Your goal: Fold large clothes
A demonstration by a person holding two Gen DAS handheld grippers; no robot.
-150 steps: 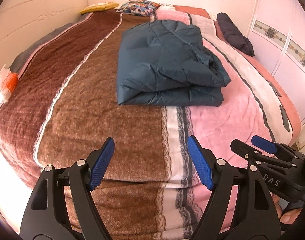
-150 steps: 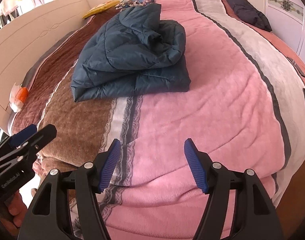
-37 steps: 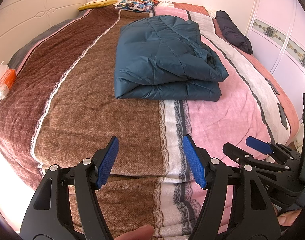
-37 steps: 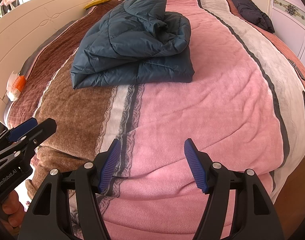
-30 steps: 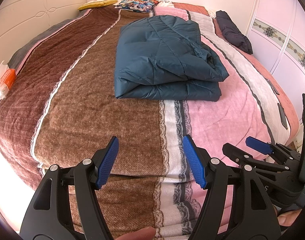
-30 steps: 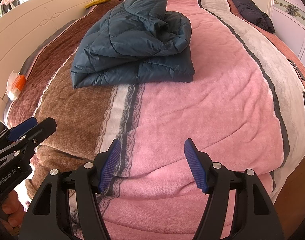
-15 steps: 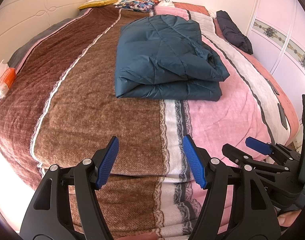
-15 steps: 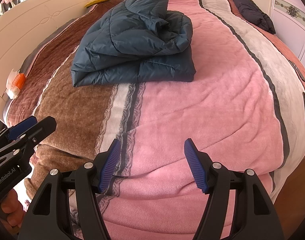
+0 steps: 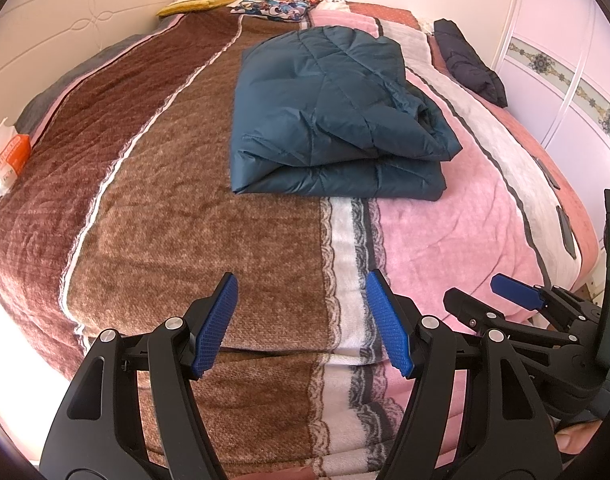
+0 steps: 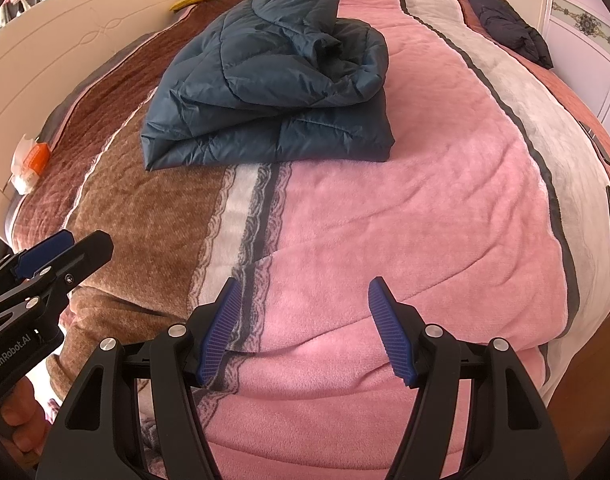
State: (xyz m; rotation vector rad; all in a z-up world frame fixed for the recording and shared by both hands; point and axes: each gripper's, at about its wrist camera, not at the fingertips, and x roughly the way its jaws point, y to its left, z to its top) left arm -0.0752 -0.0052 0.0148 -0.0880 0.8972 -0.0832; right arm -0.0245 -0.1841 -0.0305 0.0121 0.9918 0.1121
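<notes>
A dark teal quilted down jacket (image 9: 337, 120) lies folded in a thick stack in the middle of the bed; it also shows in the right wrist view (image 10: 273, 84). My left gripper (image 9: 303, 320) is open and empty, held over the near edge of the bed, well short of the jacket. My right gripper (image 10: 301, 324) is open and empty, also over the near edge. Each gripper shows at the side of the other's view: the right one (image 9: 505, 300) and the left one (image 10: 61, 256).
The bed carries a striped brown, white and pink blanket (image 9: 185, 208). A dark navy garment (image 9: 469, 60) lies at the far right edge. Pillows (image 9: 277, 2) sit at the far end. A white and orange packet (image 9: 5, 156) lies at the left edge. A wardrobe (image 9: 577, 64) stands on the right.
Both grippers have stayed open and almost still over the last second. The jacket has not moved.
</notes>
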